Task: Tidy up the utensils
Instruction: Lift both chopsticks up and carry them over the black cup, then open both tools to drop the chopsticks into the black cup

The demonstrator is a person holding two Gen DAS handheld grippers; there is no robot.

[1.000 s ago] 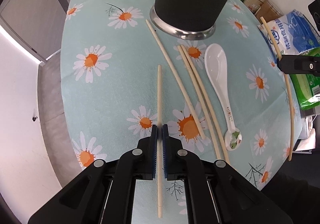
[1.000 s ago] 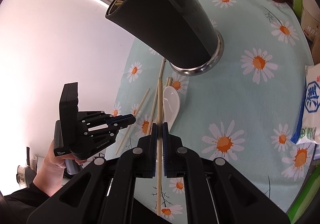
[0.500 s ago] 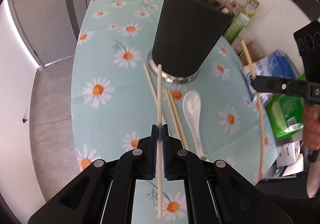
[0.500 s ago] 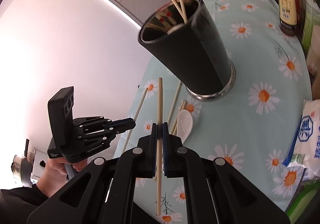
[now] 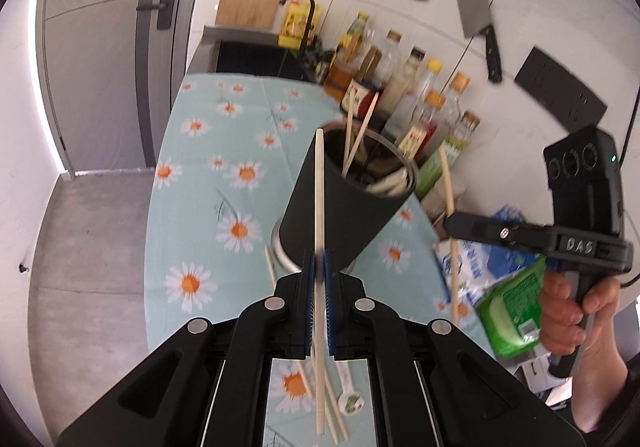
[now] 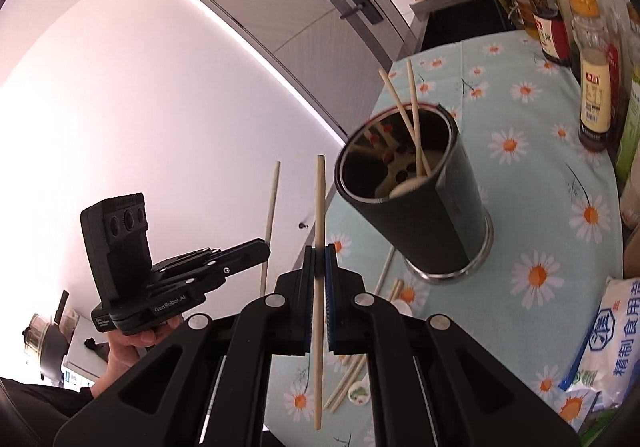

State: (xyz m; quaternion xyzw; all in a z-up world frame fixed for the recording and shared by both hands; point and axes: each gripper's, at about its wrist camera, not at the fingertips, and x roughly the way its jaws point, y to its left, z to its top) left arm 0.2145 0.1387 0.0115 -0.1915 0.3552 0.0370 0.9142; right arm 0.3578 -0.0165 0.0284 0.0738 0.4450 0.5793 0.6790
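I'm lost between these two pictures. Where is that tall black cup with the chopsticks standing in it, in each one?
Left wrist view: the black utensil holder stands at centre, just behind the chopstick clamped in the left gripper.
Right wrist view: the holder sits right of centre, beyond the right gripper.
Shared landmark: the daisy tablecloth beneath it.

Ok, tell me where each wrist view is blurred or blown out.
Left wrist view: the bottles are smeared by motion blur and the chopstick in the tongs is soft. Right wrist view: the wall is blown out pinkish-white; the black holder stays fairly crisp.
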